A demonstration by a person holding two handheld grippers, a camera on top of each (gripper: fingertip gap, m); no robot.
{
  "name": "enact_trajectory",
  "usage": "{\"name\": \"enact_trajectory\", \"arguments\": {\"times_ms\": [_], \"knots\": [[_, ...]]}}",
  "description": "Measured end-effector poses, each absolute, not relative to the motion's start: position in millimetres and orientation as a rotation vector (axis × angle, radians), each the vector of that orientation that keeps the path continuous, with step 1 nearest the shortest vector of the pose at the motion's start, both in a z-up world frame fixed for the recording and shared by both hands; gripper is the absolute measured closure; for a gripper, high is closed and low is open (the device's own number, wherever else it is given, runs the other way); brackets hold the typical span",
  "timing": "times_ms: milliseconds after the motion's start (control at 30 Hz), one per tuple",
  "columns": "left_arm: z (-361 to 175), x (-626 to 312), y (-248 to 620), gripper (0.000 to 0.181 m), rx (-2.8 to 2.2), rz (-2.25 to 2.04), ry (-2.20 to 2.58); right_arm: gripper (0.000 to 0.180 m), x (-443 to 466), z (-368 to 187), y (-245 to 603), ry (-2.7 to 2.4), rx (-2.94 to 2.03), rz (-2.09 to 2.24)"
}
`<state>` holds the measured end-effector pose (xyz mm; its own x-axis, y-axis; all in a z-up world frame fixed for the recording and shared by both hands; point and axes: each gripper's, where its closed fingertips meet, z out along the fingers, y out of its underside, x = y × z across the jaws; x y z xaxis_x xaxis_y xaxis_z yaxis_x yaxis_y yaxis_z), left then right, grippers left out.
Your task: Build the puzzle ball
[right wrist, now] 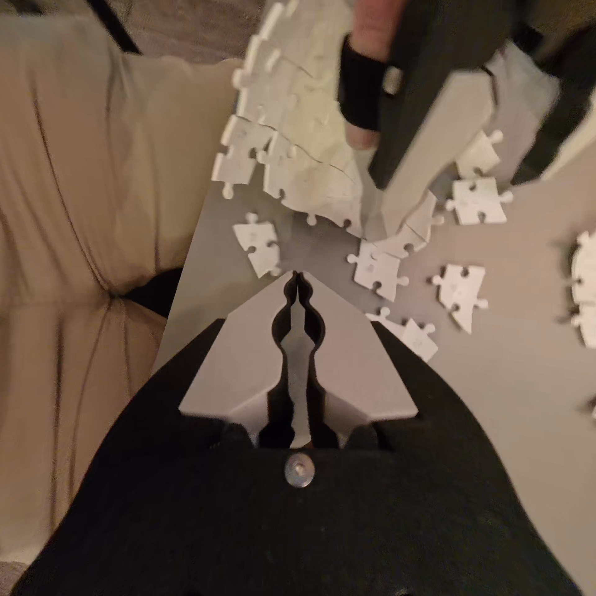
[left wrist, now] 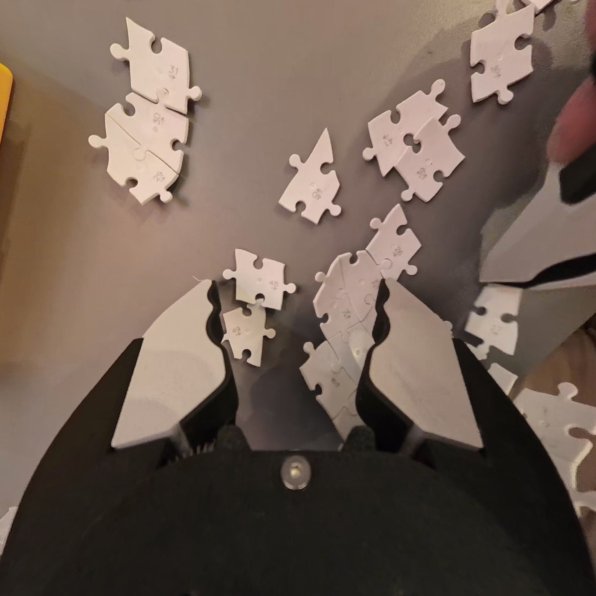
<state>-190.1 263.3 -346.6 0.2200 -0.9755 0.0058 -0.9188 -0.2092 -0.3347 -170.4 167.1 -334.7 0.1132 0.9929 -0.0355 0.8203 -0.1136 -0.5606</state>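
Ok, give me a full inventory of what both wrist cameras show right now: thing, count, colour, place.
Loose white jigsaw pieces: several, white, scattered singly or overlapping in pairs on the table.
Joined three-piece strip: one, white, far left on the table.
Long curved joined strip: one, white, running under the left gripper's right finger.
Large curved assembled puzzle section: one, white, at the table edge.
Flat grey table: one, grey, under everything.
Yellow object: one, yellow, left edge, mostly cut off.
Beige cushion: beige, beside the table.
Left gripper: black and grey, open above the pieces.
Right gripper: black and grey, tips together, empty.
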Motion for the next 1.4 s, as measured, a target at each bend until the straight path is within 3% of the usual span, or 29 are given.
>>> {"name": "enact_trajectory", "arguments": {"times_ms": [133, 233, 367, 500, 733, 1000, 1267, 1400], "knots": [[-346.7, -190.3, 263.3, 0.089, -2.238, -0.317, 1.782, 0.18, -164.6, -331.2, 170.2, -1.613, -2.084, 0.575], [-346.8, -190.3, 263.2, 0.089, -2.238, -0.319, 1.781, 0.152, -173.6, -320.5, 155.7, -1.693, -1.975, 0.588], [-346.9, -190.5, 263.3, 0.089, -2.242, -0.323, 1.778, 0.143, -186.2, -327.7, 142.9, -1.865, -1.827, 0.529], [-347.2, -191.6, 263.2, 0.089, -2.251, -0.333, 1.766, 0.145, -194.8, -340.3, 141.1, -1.944, -1.786, 0.546], [-347.3, -195.0, 264.1, 0.088, -2.254, -0.33, 1.763, 0.169, -173.3, -342.1, 151.0, -1.651, -2.061, 0.522], [-347.2, -198.0, 267.1, 0.088, -2.259, -0.326, 1.753, 0.141, -184.8, -329.5, 134.2, -1.555, -2.122, 0.578], [-347.3, -200.4, 268.8, 0.088, -2.261, -0.331, 1.744, 0.136, -205.9, -332.0, 142.1, -1.291, -2.144, 0.514], [-347.1, -200.0, 269.8, 0.088, -2.256, -0.325, 1.75, 0.151, -206.5, -340.9, 150.6, -1.223, -2.154, 0.429]]}}
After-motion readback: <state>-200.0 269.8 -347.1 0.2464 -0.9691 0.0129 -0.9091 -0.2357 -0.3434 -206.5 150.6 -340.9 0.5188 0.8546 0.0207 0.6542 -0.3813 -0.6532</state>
